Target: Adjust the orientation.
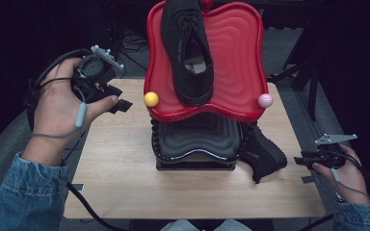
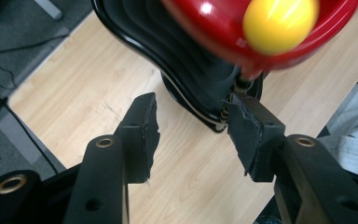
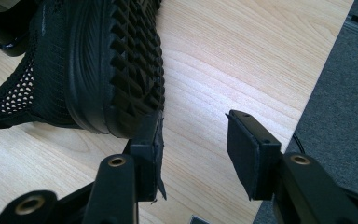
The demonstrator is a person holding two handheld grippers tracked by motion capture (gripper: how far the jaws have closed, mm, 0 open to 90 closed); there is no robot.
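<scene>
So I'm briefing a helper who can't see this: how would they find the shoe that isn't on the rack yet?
Find the two-tier rack mid-table. The loose shoe lies on its side right of the black lower tray, sole facing the right tool; the other shoe sits upright on the red tray.

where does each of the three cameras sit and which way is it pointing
High view: above the person's side, looking forward and down on the table, red tray with a shoe; both forearms and hands show.
Left gripper view: on the left claw, open, facing the yellow ball at the tray's rim.
Right gripper view: on the right claw, open, beside the second shoe.
Shared: high and left gripper views both show the yellow ball.
</scene>
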